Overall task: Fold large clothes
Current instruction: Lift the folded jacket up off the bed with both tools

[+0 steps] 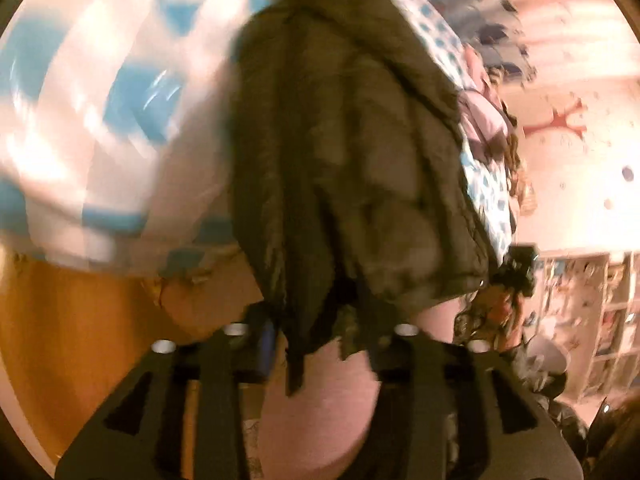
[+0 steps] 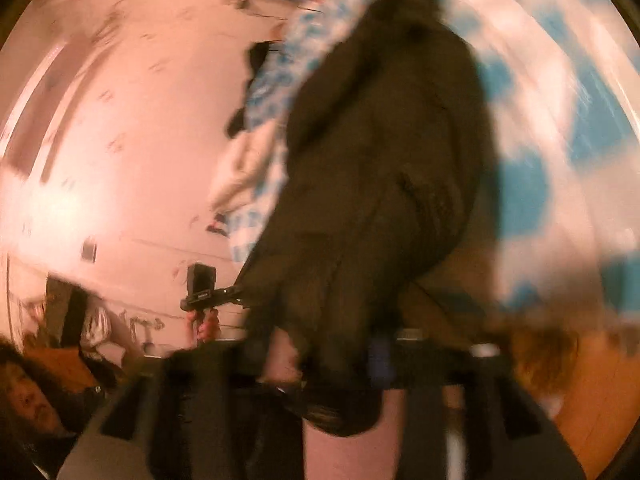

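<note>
While both views are smeared by motion blur, a dark olive jacket (image 1: 352,152) fills the centre of the left wrist frame, draped over a blue-and-white checked bed cover (image 1: 100,92) at upper left. Its lower hem hangs between the fingers of the left gripper (image 1: 320,344) at bottom centre; fingers stand partly apart, whether they pinch the cloth I cannot tell. Right wrist frame: same jacket (image 2: 384,168) centre, bed cover (image 2: 560,128) at upper right. Right gripper (image 2: 340,356) at bottom centre, fingers partly apart with jacket fabric bunched between them, grip unclear. Other handheld gripper (image 2: 202,284) shows lower left against the pink wall (image 2: 120,140).
</note>
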`<state>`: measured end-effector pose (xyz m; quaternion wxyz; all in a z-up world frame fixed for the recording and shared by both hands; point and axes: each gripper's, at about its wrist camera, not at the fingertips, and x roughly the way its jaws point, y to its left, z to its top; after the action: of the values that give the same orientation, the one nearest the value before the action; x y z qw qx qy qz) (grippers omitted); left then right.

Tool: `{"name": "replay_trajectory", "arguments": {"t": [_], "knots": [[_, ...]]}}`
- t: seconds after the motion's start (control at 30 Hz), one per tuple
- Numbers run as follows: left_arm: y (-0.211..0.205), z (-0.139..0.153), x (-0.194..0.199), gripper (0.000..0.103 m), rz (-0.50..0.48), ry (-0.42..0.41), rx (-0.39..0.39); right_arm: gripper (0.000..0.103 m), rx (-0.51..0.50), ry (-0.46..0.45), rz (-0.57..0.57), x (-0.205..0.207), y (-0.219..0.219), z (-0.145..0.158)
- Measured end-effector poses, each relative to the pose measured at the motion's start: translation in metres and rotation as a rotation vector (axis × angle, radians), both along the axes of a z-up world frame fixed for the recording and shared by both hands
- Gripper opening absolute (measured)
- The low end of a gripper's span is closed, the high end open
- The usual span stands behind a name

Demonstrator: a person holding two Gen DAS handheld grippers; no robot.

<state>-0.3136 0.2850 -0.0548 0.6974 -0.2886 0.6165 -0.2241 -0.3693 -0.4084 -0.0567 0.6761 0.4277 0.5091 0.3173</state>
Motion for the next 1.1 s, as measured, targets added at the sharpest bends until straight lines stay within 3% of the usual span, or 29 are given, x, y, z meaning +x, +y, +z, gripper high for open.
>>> {"name": "replay_trajectory", "arguments": {"t": [0.1, 0.17, 0.2, 0.5, 0.7, 0.73, 0.77, 0.8, 0.83, 0.87, 0.93, 0.97, 1.1], "knots": [[0.026, -0.022, -0.002, 0.062, 0.07, -0.009, -0.102, 0.067, 0.057, 0.07, -0.044, -0.009, -0.024, -0.032], [0.034, -0.028, -0.001, 0.079, 0.096, -0.016, -0.12, 0.078, 0.101, 0.071, -0.045, -0.011, -0.029, -0.038], [0.035, -0.031, -0.001, 0.081, 0.103, -0.014, -0.13, 0.08, 0.1, 0.068, -0.036, -0.009, -0.028, -0.04], [0.006, -0.062, 0.008, 0.085, 0.065, 0.027, -0.191, 0.081, 0.096, 0.133, 0.009, 0.006, -0.007, -0.068], [-0.016, -0.07, 0.017, 0.086, 0.049, 0.021, -0.219, 0.08, 0.116, 0.108, 0.037, 0.01, 0.009, -0.07], [-0.015, -0.069, 0.017, 0.086, 0.051, 0.014, -0.222, 0.077, 0.115, 0.1, 0.033, 0.01, 0.01, -0.069], [-0.017, -0.067, 0.016, 0.086, 0.056, 0.007, -0.22, 0.064, 0.116, 0.089, 0.031, 0.009, 0.011, -0.068], [-0.02, -0.065, 0.016, 0.085, 0.06, -0.002, -0.224, 0.047, 0.123, 0.08, 0.029, 0.008, 0.012, -0.068], [-0.021, -0.062, 0.014, 0.07, 0.061, -0.014, -0.227, 0.04, 0.128, 0.074, 0.025, 0.007, 0.012, -0.069], [-0.024, -0.061, 0.013, 0.048, 0.052, -0.015, -0.226, 0.03, 0.122, 0.06, 0.02, 0.006, 0.012, -0.067], [-0.029, -0.056, 0.011, 0.024, 0.042, -0.017, -0.191, 0.023, 0.106, 0.025, 0.008, 0.004, 0.014, -0.061], [-0.03, -0.052, 0.01, 0.017, 0.044, -0.027, -0.177, 0.018, 0.106, 0.004, -0.002, 0.002, 0.016, -0.056], [-0.029, -0.022, 0.003, 0.009, 0.074, -0.11, -0.174, 0.014, 0.168, -0.111, -0.057, -0.005, 0.017, -0.026]]}}
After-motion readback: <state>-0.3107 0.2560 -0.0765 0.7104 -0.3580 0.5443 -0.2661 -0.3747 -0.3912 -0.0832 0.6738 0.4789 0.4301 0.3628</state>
